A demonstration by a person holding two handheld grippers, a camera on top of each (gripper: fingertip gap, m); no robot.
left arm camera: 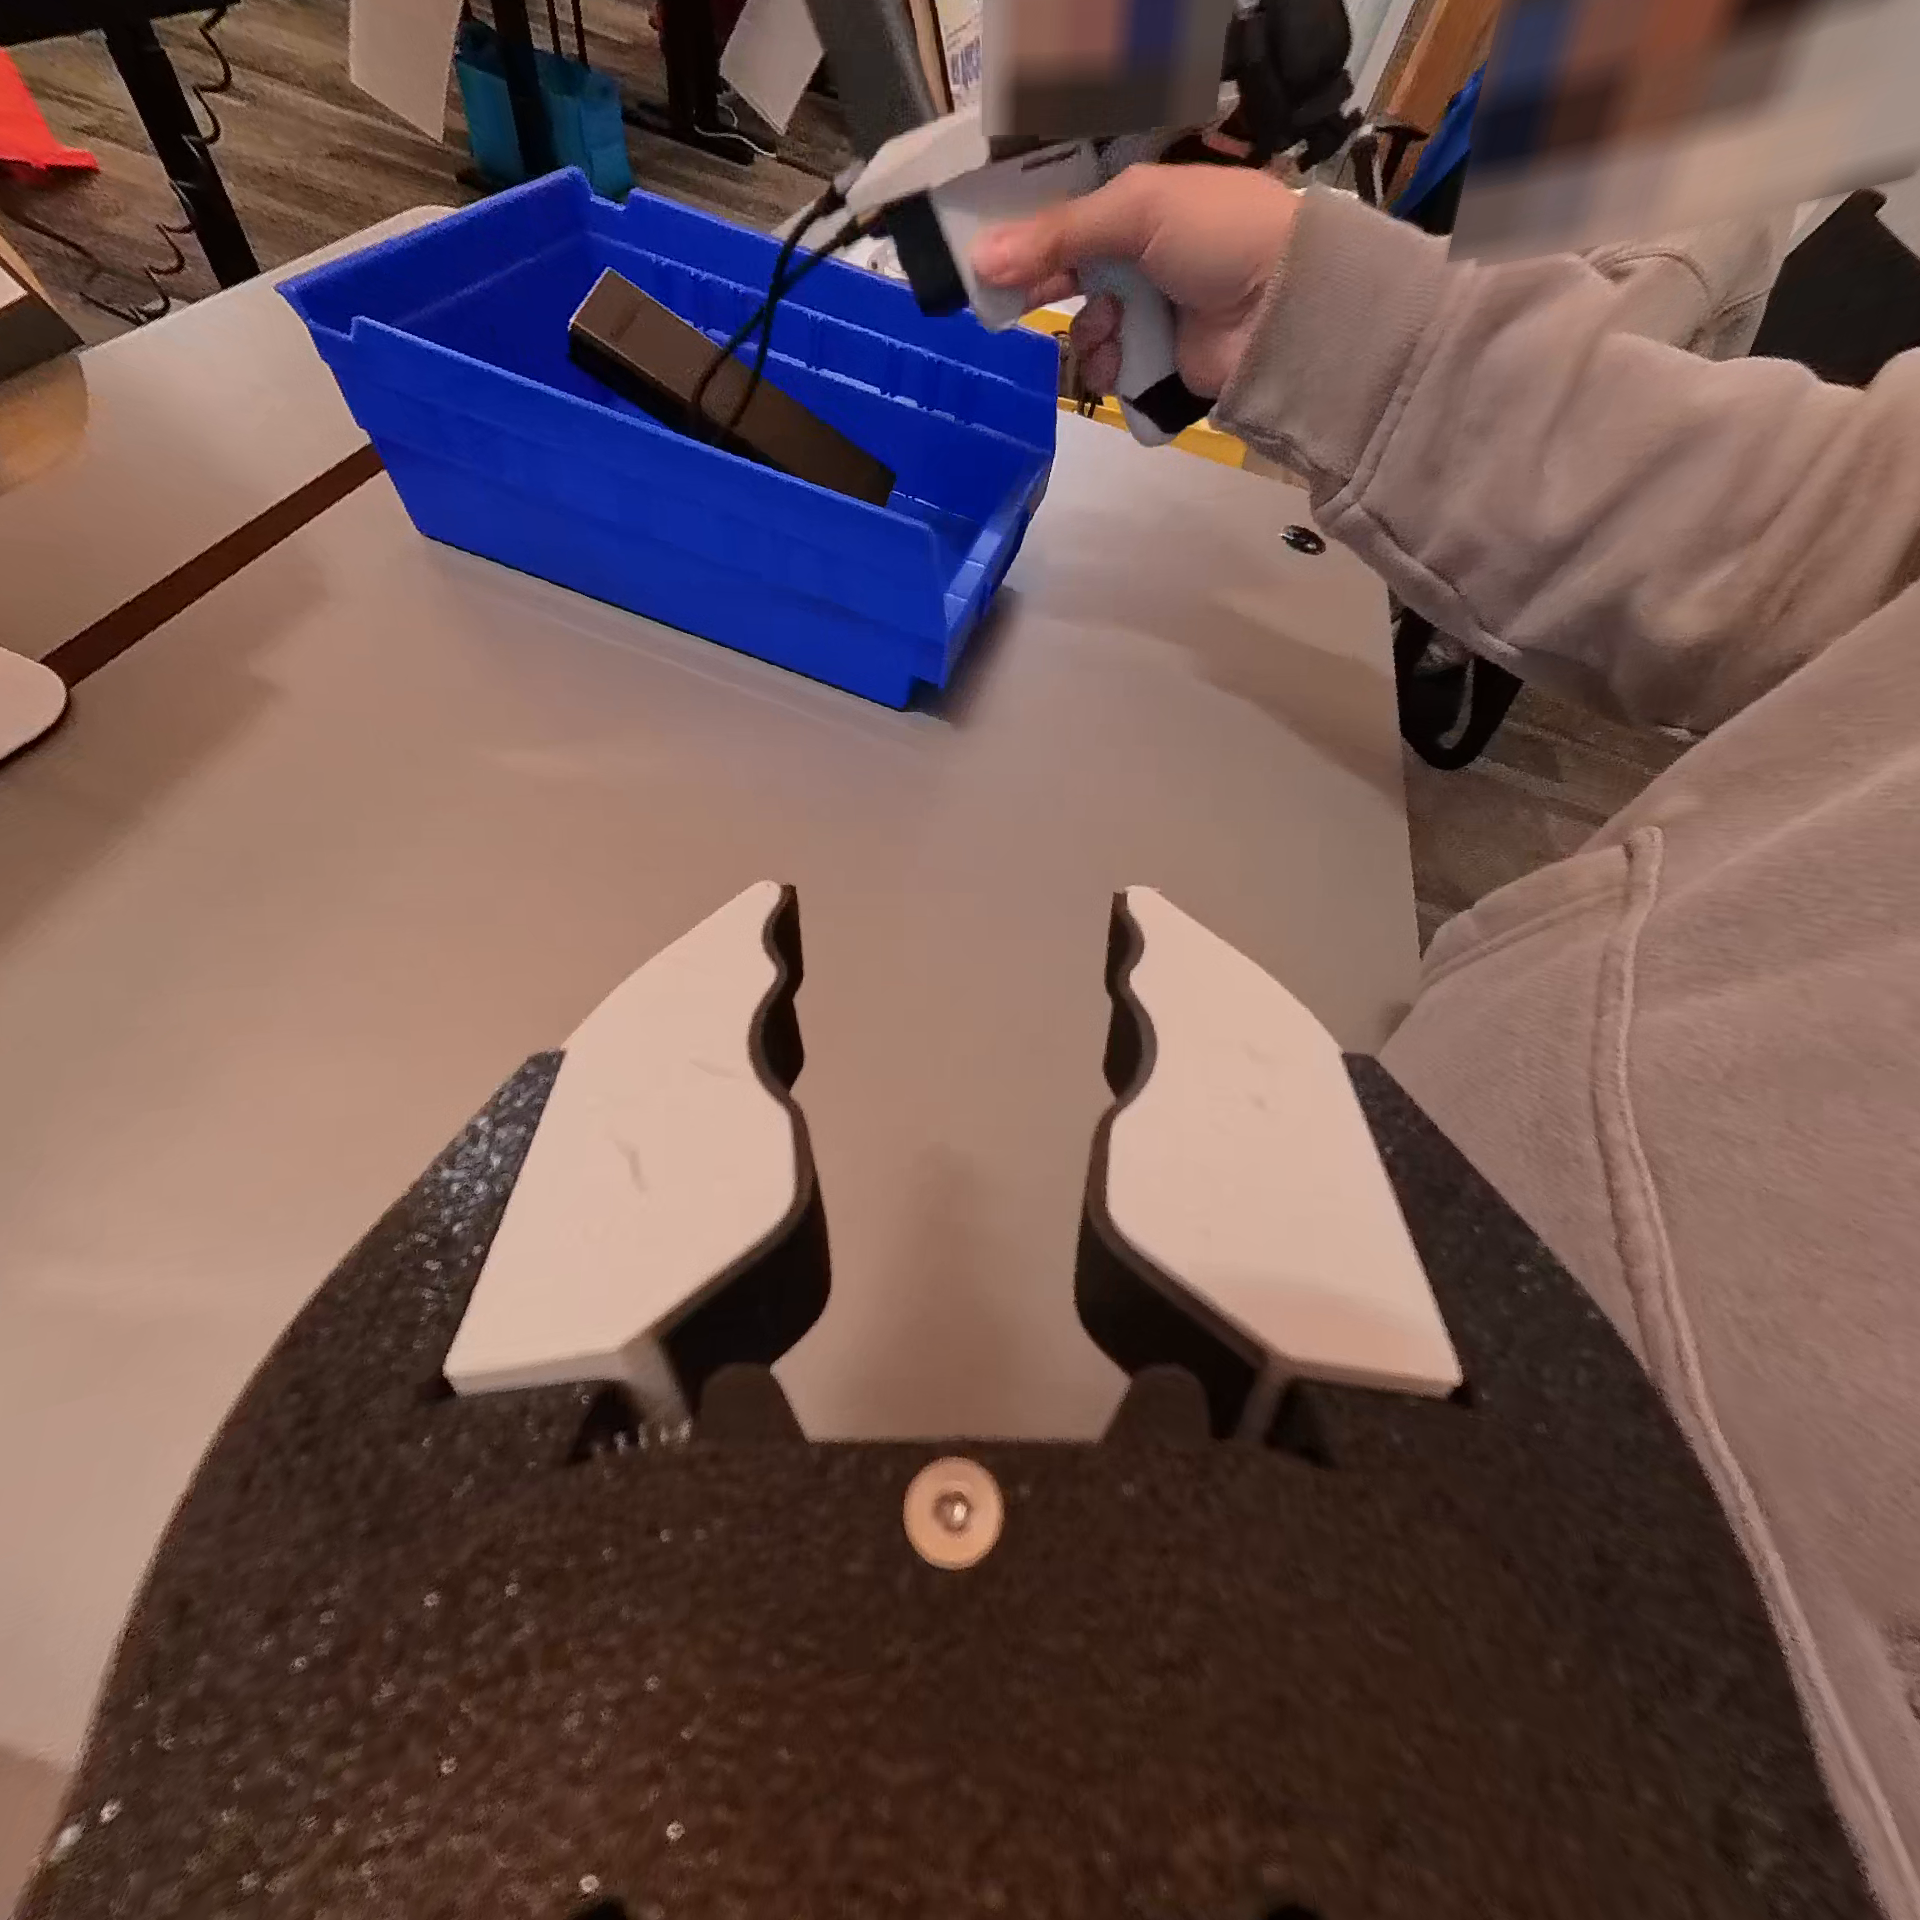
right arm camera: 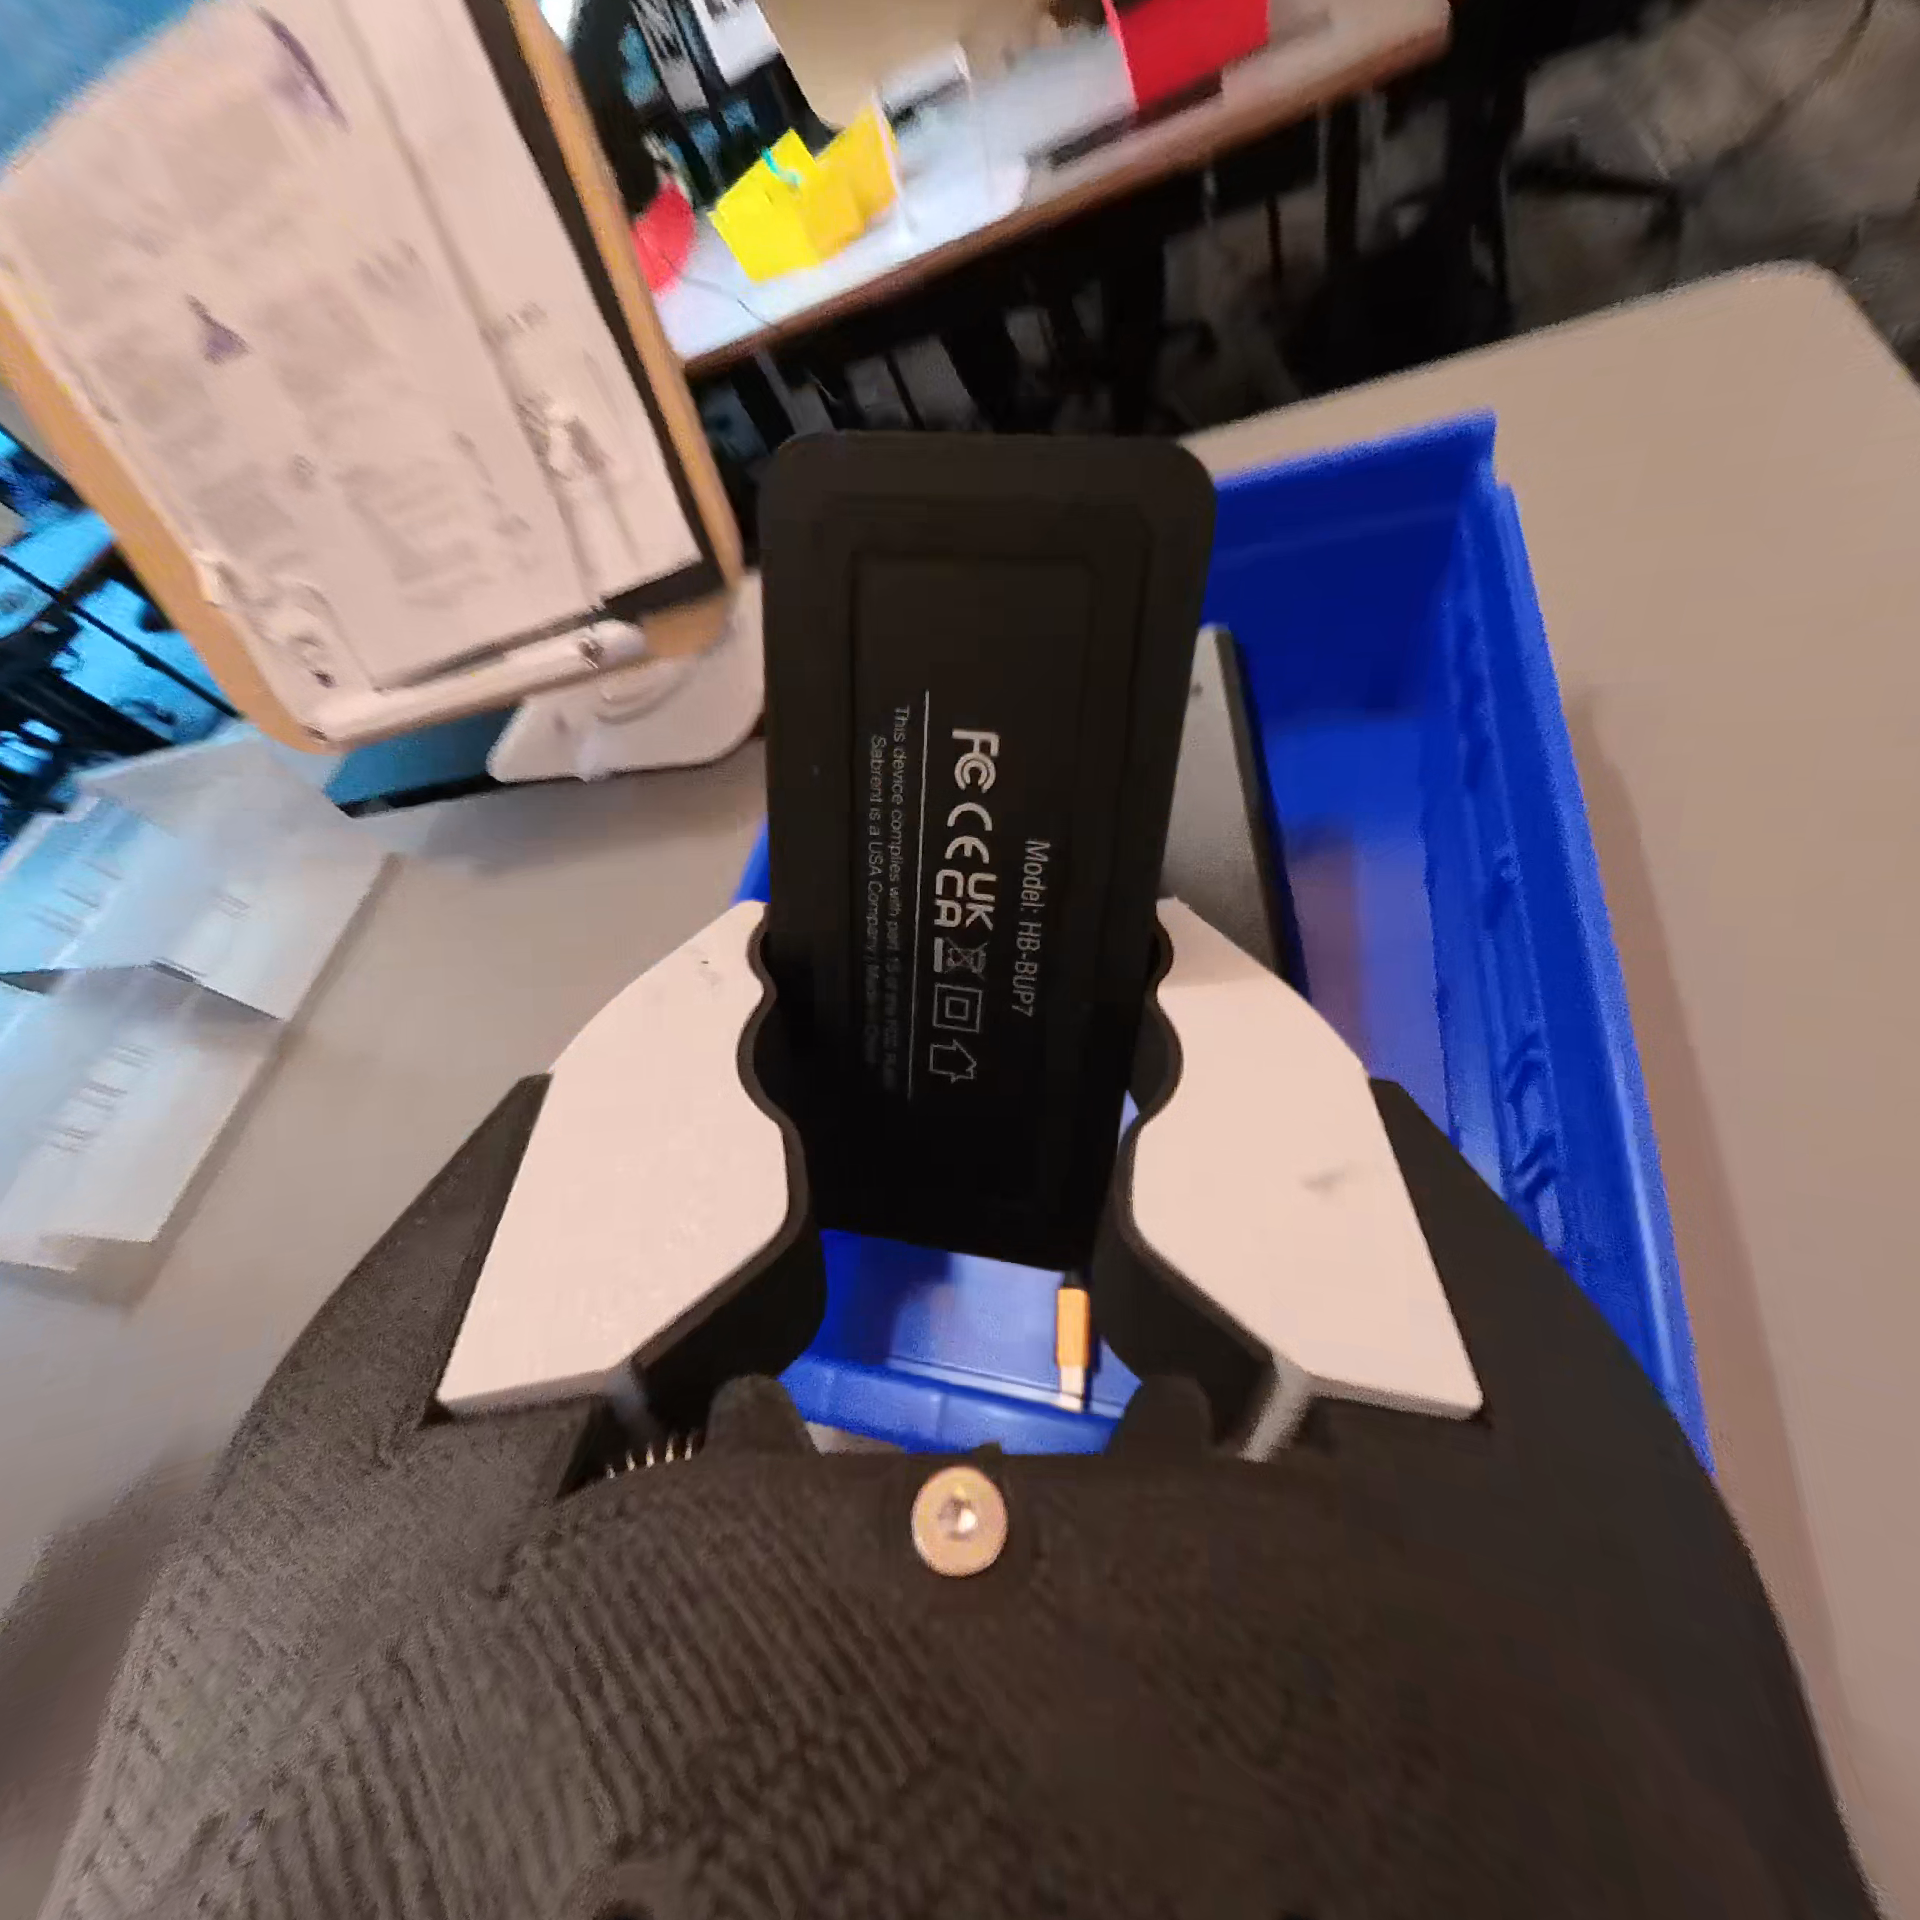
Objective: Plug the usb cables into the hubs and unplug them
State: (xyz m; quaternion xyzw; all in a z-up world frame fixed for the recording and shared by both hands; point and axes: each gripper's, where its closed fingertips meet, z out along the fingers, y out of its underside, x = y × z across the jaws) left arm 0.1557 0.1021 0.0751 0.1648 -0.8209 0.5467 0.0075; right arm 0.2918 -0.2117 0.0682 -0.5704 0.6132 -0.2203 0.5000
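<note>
Over blue bin (right arm camera: 1455, 790): hub (right arm camera: 977, 831) btwn R fingers (right arm camera: 644, 1174).

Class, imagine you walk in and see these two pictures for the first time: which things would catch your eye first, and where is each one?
The bright blue bin on the grey table stands out first, with a long black hub lying tilted inside it. In the right wrist view, the right gripper has its jaws shut on a black hub, held up over the bin. The left gripper is over the bare table, jaws open and empty.
</note>
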